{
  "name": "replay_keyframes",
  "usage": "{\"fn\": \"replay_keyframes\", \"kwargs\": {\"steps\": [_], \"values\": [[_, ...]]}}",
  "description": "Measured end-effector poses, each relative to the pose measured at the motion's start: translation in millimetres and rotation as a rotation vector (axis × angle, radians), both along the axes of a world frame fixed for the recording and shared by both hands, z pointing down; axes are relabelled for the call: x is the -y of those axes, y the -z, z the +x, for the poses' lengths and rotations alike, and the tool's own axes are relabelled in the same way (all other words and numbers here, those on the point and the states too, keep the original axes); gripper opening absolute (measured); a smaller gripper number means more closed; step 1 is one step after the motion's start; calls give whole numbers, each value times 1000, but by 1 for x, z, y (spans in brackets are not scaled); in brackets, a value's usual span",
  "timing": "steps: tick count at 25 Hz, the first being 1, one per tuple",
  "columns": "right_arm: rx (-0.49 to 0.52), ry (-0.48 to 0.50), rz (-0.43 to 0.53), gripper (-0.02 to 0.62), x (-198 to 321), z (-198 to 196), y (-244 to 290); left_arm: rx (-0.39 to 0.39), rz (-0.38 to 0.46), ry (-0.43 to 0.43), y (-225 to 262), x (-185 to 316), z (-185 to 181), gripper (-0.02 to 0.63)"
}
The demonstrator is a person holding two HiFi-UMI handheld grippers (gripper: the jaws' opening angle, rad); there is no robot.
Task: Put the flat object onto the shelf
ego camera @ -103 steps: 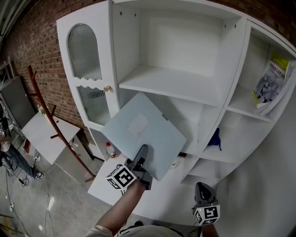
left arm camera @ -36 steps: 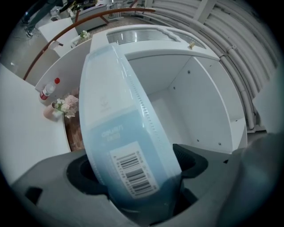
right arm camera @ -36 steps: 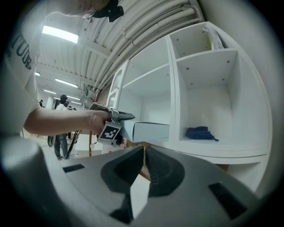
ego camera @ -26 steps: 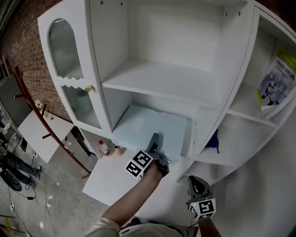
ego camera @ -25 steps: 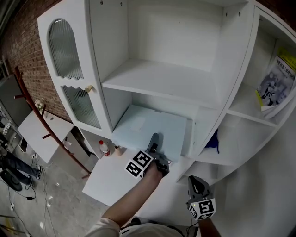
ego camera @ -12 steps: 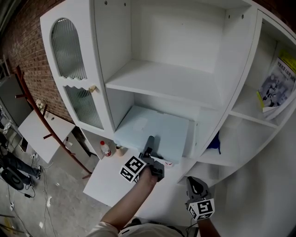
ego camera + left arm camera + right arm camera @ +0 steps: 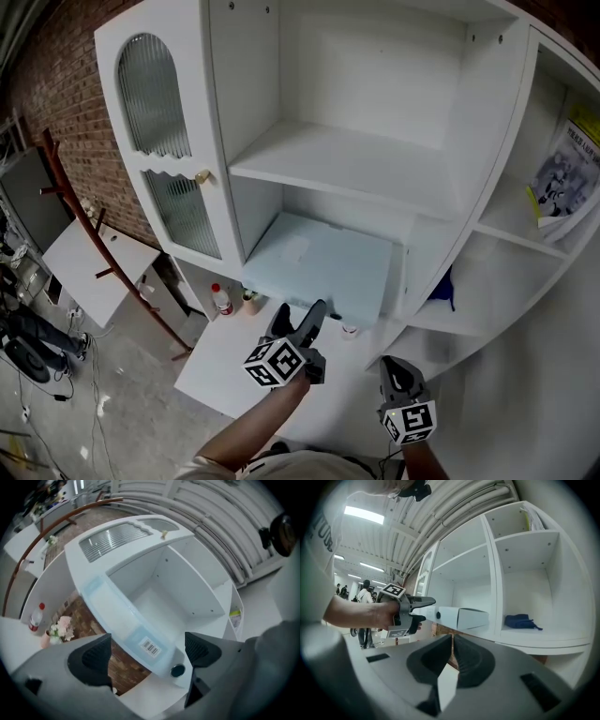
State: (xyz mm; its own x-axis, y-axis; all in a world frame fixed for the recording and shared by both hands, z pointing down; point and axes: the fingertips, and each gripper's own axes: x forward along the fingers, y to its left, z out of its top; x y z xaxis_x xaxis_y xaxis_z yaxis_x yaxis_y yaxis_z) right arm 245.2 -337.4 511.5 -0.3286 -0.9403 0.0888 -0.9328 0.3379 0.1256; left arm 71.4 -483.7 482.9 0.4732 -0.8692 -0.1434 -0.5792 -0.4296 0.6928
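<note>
The flat object (image 7: 323, 267), a pale blue board with a barcode label, lies in the lower middle compartment of the white cabinet (image 7: 469, 169), its front edge jutting a little past the shelf. In the left gripper view its edge (image 7: 126, 620) runs just beyond the jaws. My left gripper (image 7: 300, 319) hangs a short way in front of it, open with nothing between the fingers; it is also in the right gripper view (image 7: 424, 603). My right gripper (image 7: 401, 372) stays low at the bottom right, jaws pressed together (image 7: 453, 641) and empty.
A blue cloth (image 7: 441, 284) lies in the compartment to the right, and a magazine (image 7: 562, 178) leans higher up. A red-capped bottle (image 7: 220, 300) stands below the glass door (image 7: 164, 122). A white tabletop (image 7: 234, 366) lies under the grippers. A wooden coat rack (image 7: 103, 253) stands to the left.
The board, held tilted in the air four seconds ago, now rests on the shelf. Within the last second my left gripper let go, opened and drew back toward me.
</note>
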Motion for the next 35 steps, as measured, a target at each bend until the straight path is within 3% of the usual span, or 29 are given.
{"fn": "replay_keyframes", "kwargs": {"steps": [7,10,17,35], "values": [[-3,4,6,32,-1,-7,2,416,219,60,17,-17,-6,457],[-3,6,8,32,-3,-11,2,522,249,76,18,-9,-7,457],[-5,-10,14,32,-4,-11,5,599,258,67,13,7,-5,457],[-6,-102,23,32,-17,4,12,594,239,53,14,41,10,457]]}}
